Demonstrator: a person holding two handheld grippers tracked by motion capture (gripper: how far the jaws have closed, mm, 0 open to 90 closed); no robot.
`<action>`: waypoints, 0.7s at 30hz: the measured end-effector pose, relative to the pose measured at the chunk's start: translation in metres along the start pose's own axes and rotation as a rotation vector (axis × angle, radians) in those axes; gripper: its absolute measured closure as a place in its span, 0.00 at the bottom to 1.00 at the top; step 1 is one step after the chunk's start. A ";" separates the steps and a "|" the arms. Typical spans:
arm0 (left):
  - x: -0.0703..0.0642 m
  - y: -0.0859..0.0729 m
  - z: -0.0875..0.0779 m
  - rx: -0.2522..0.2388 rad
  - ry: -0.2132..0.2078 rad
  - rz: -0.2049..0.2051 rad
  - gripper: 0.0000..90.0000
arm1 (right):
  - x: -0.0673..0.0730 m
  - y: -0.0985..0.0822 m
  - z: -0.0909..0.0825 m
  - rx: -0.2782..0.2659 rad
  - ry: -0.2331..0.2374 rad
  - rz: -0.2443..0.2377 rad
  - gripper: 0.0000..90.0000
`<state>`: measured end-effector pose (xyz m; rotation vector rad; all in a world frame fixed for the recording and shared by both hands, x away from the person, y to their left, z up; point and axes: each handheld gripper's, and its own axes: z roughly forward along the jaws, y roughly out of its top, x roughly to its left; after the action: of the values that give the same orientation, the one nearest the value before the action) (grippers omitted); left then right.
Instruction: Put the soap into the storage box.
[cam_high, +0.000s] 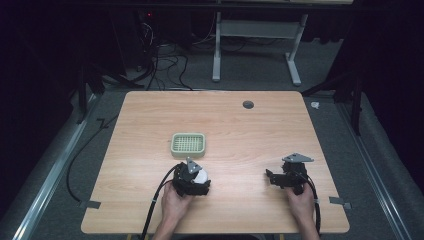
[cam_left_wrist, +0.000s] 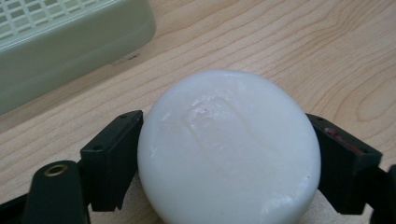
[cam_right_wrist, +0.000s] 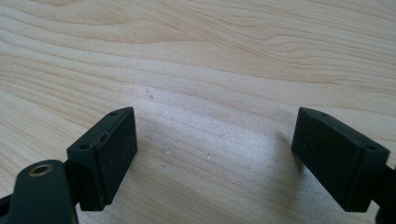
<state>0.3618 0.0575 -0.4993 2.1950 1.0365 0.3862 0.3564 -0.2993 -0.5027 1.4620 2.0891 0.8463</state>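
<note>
Left gripper view: left gripper (cam_left_wrist: 229, 154) jaws clamp round white soap bar (cam_left_wrist: 229, 149); pale green slatted plastic tray (cam_left_wrist: 70, 42) at eleven o'clock. Right gripper (cam_right_wrist: 215, 154) gapes wide, holding nothing, over light wooden table (cam_right_wrist: 210, 56).

Soap (cam_high: 200, 175) in left gripper (cam_high: 196, 181), just before basket (cam_high: 188, 143); right gripper (cam_high: 272, 177) well right.

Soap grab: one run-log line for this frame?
left gripper: shut on soap | right gripper: open, empty, over table | tray: just beyond soap, empty | soap not in tray
</note>
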 end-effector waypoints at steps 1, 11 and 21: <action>0.000 0.000 0.000 -0.001 0.000 0.000 0.23 | 0.000 0.000 0.000 0.000 0.000 -0.001 0.17; -0.002 -0.002 -0.001 -0.016 0.000 0.012 0.27 | 0.000 0.000 0.000 0.000 0.000 0.000 0.17; -0.002 -0.001 -0.005 0.007 -0.001 0.013 0.27 | 0.000 0.000 0.000 0.000 0.000 -0.001 0.17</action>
<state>0.3576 0.0584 -0.4963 2.2087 1.0247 0.3879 0.3564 -0.2993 -0.5027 1.4612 2.0897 0.8461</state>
